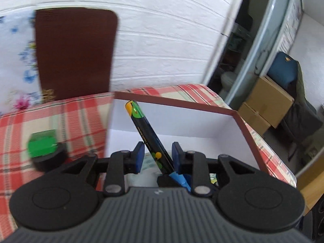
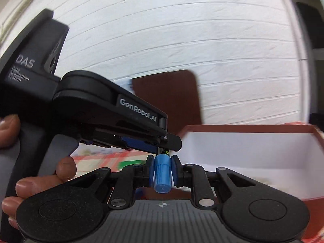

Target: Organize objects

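left gripper point(image 1: 157, 155): fingers gripping pen point(image 1: 148, 136) over box point(image 1: 202, 121) | right gripper point(image 2: 162, 171): fingers clamping the pen's blue cap point(image 2: 162, 173)

A white plank wall point(image 1: 162, 40) fills the background. A brown chair back point(image 1: 75, 52) stands against it at ten o'clock, with floral cloth point(image 1: 18, 60) just beside it at nine o'clock. A red plaid cloth point(image 1: 60, 119) covers the bench. At three o'clock a doorway point(image 1: 239, 46) opens on a toilet point(image 1: 227, 79); beyond its frame, cardboard boxes point(image 1: 267, 101) sit stacked with a blue bag point(image 1: 283, 70) on top.
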Action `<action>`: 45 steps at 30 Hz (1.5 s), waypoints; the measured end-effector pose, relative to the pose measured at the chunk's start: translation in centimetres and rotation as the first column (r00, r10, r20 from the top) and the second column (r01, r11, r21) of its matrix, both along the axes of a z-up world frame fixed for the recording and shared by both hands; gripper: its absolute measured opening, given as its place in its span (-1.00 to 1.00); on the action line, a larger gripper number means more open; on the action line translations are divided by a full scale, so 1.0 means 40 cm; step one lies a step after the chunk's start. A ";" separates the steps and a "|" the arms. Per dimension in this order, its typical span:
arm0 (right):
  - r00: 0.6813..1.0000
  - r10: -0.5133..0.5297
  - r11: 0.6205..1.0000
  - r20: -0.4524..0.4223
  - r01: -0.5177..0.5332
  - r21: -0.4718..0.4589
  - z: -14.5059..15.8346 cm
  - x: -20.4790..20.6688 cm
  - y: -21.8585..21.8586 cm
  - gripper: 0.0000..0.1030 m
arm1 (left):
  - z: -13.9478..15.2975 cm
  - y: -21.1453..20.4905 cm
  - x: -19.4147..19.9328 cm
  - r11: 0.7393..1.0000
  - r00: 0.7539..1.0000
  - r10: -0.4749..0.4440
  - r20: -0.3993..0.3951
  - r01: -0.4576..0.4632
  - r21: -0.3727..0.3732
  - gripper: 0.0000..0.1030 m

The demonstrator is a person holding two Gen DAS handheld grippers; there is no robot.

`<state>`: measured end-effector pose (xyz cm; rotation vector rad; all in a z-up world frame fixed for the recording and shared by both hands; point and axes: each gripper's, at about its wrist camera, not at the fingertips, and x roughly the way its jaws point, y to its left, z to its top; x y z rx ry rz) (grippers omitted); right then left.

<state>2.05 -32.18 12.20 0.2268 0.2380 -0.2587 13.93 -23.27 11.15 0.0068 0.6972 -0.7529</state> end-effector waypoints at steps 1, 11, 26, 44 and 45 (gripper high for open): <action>1.000 -0.026 1.000 -0.008 0.026 -0.004 -0.006 -0.004 -0.020 -0.67 | -0.010 -0.028 0.001 1.000 1.000 -0.012 0.004 0.012 0.010 -0.39; 0.982 -0.182 0.983 -0.047 0.183 -0.004 -0.064 0.002 -0.129 -0.32 | -0.013 -0.011 -0.007 0.997 0.994 0.044 0.101 -0.051 0.062 -0.36; 0.978 0.185 0.967 -0.100 -0.199 -0.161 -0.063 0.085 0.178 -0.29 | -0.136 0.444 0.028 0.851 0.874 0.486 0.024 -0.479 0.215 -0.25; 0.963 0.041 0.921 -0.266 -0.140 -0.364 -0.112 0.428 0.236 0.50 | -0.159 0.558 0.071 0.854 0.858 0.512 -0.045 -0.503 0.130 -0.15; 0.964 0.039 0.925 -0.264 -0.135 -0.356 -0.108 0.444 0.231 0.53 | -0.152 0.559 0.076 0.855 0.858 0.512 -0.039 -0.504 0.123 -0.13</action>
